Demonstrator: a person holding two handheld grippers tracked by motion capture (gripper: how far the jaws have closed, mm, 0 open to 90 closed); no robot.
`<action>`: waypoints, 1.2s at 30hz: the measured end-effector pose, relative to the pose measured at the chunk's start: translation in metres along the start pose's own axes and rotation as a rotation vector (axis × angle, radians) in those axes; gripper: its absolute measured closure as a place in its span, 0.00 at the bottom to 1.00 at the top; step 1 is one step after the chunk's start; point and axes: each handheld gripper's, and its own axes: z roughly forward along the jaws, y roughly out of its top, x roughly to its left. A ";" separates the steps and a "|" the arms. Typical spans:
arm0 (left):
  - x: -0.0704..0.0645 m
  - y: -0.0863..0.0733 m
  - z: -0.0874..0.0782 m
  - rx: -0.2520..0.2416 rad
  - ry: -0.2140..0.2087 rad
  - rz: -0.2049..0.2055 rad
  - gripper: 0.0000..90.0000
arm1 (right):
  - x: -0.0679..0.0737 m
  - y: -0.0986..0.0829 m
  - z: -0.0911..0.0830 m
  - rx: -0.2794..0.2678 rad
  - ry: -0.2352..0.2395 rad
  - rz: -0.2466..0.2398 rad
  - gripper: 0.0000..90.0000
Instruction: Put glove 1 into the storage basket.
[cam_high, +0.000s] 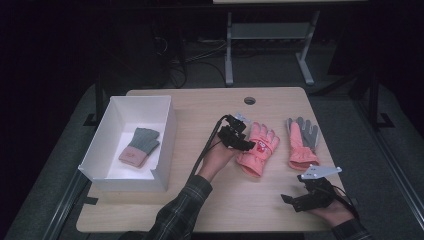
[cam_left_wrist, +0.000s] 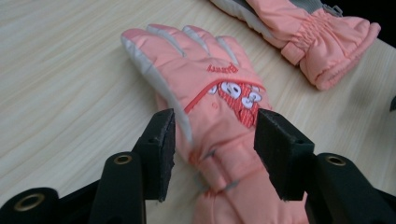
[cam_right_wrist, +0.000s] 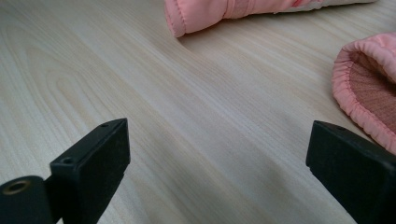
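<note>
Pink glove (cam_left_wrist: 219, 107) lies between the left gripper's (cam_high: 243, 143) parted jaws, not clamped (its cartoon patch shows close-up) — right gripper (cam_high: 291, 200) hovers, jaws spread wide.

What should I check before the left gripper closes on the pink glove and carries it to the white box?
1. Left gripper open, fingers on both sides of the pink glove: ok.
2. Fingers pressing the glove: not ok, gaps remain.
3. White box has room beside the grey glove: ok.
4. Second pink glove lies apart: ok.
5. Right gripper open, away from the path: ok.
6. Grip depth sufficient: cannot tell.
</note>
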 end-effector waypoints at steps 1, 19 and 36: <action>0.000 0.001 0.003 0.008 0.003 0.009 0.55 | 0.000 0.000 0.000 0.000 0.000 0.000 0.07; 0.007 -0.003 0.030 0.104 0.036 0.007 0.93 | 0.001 0.000 -0.001 0.000 0.006 0.005 0.07; 0.022 -0.013 -0.025 0.116 -0.042 0.042 0.98 | 0.000 0.000 -0.001 0.001 0.003 0.002 0.07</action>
